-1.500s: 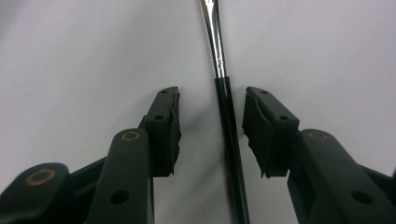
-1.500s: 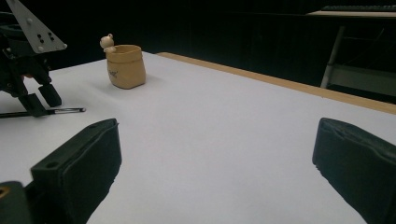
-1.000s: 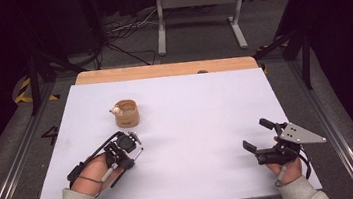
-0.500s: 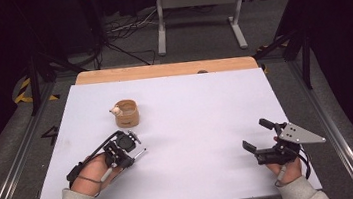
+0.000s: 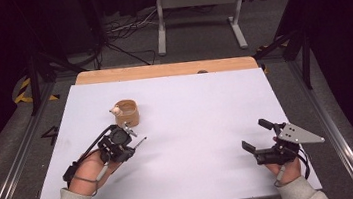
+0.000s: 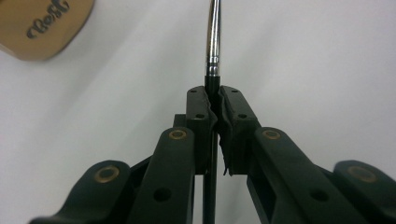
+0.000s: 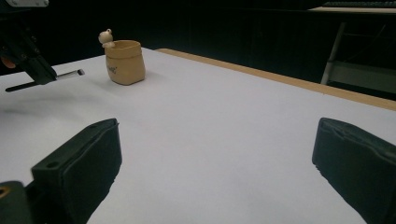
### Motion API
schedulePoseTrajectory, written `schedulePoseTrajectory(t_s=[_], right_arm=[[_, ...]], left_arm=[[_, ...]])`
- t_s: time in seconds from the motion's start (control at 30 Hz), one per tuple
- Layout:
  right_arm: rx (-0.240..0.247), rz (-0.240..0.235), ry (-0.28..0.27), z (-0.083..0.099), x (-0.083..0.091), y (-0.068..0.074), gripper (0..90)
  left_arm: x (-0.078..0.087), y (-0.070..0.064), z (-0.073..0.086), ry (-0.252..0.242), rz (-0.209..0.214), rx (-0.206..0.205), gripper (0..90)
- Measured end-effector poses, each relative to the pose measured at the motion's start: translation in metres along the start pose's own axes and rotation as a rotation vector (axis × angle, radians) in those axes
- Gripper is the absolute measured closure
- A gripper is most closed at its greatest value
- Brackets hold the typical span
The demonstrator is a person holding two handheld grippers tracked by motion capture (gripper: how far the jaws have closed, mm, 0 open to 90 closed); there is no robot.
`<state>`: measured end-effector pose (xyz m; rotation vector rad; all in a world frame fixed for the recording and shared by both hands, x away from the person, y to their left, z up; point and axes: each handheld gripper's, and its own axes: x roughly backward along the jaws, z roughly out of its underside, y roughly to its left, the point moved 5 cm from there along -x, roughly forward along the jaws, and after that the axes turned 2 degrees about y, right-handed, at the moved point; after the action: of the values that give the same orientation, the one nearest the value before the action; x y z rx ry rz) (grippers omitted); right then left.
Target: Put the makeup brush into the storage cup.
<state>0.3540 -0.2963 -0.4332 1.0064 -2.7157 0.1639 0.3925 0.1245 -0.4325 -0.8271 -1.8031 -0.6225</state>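
A thin brush (image 6: 213,42) with a black handle and a silver ferrule sticks out past my left gripper (image 6: 212,93), which is shut on the handle. In the high view my left gripper (image 5: 129,145) hovers at the table's left, just in front of a small tan cup (image 5: 125,113) with a tiny bear figure on its rim. The brush tip (image 5: 144,140) points right, away from the cup. My right gripper (image 5: 255,135) stands open near the front right with nothing between its jaws. The right gripper view looks between these jaws (image 7: 217,140) across to the cup (image 7: 123,60) and the held brush (image 7: 70,73).
A white sheet (image 5: 190,108) covers the table, and a wooden strip (image 5: 161,70) shows along its far edge. Beyond the table are a dark floor with cables and a metal stand (image 5: 196,6).
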Motion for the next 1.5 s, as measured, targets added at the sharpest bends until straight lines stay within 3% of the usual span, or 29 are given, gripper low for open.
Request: schedulePoseTrajectory(t_s=[0.8,0.87,0.97,1.07,1.5], right_arm=[[0.004,-0.008,-0.007,0.000,0.000,0.001,2.0],[0.004,-0.008,-0.007,0.000,0.000,0.001,1.9],[0.004,-0.008,-0.006,0.000,0.000,0.001,1.9],[0.005,-0.011,-0.008,0.000,0.000,0.001,1.9],[0.010,-0.020,-0.032,-0.001,0.000,0.003,1.0]], left_arm=[[0.038,0.001,-0.008,-0.358,0.010,0.022,83.5],[0.039,0.002,-0.008,-0.371,0.010,0.024,83.5],[0.044,0.001,-0.008,-0.422,0.031,0.020,83.5],[0.049,0.002,-0.009,-0.473,0.019,0.024,83.5],[0.059,0.005,-0.007,-0.606,-0.003,0.020,83.5]])
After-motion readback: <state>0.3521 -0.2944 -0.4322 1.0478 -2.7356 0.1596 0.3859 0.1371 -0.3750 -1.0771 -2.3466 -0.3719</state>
